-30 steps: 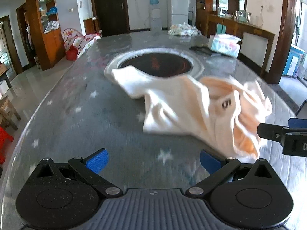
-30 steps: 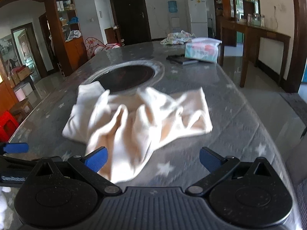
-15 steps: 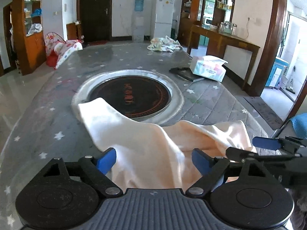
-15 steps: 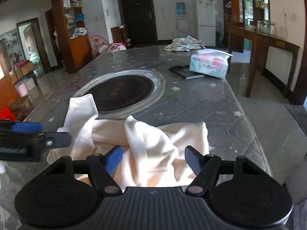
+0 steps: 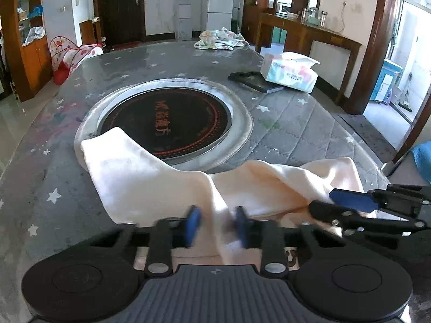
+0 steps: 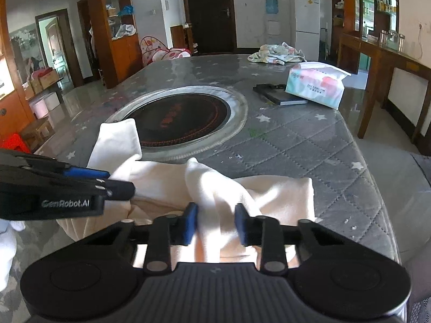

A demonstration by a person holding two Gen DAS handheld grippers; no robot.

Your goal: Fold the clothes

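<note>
Both sets of jaws closing. Left gripper has a fold of the cream garment between its blue pads; right gripper likewise pinches a ridge. Garment lies crumpled on near edge of star-print table, one end overlapping the round cooktop.
</note>
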